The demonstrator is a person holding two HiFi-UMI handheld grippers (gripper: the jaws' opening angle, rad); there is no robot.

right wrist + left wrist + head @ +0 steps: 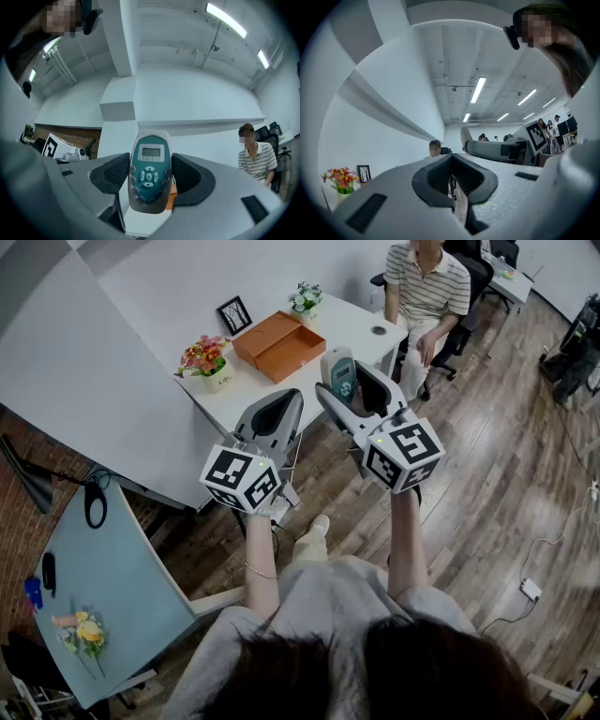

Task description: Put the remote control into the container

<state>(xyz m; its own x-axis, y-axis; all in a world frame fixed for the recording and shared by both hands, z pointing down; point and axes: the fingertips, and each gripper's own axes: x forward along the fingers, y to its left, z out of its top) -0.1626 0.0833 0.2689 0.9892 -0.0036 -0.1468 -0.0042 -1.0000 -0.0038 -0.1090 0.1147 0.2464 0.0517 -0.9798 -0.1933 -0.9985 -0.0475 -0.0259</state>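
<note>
Clamped between the two dark pads of the right claw (150, 180), the remote control (149, 172) is held upright by its lower half, its screen and teal button face turned toward the camera. Its jaws are spread wide to take the body. The left claw (454, 174) is carried beside it with its jaws drawn together and nothing between them. Both are raised over the wooden floor, short of the white counter (361, 322), where the orange container (279, 345) lies open between a pot of flowers (204, 357) and a small plant (306, 298), with a picture frame (233, 315) just behind. The step in hand is judged to be the carry. It is best done with the grip kept firm, since the upper half of the remote is unsupported and could tip. The remote should be brought over the container from the near side, clear of the flowers, lowered inside the walls, and released only when low. No brand or wording can be read on the remote; its display is too small, and the marker cubes (405, 454) bear only black-and-white patterns.
</note>
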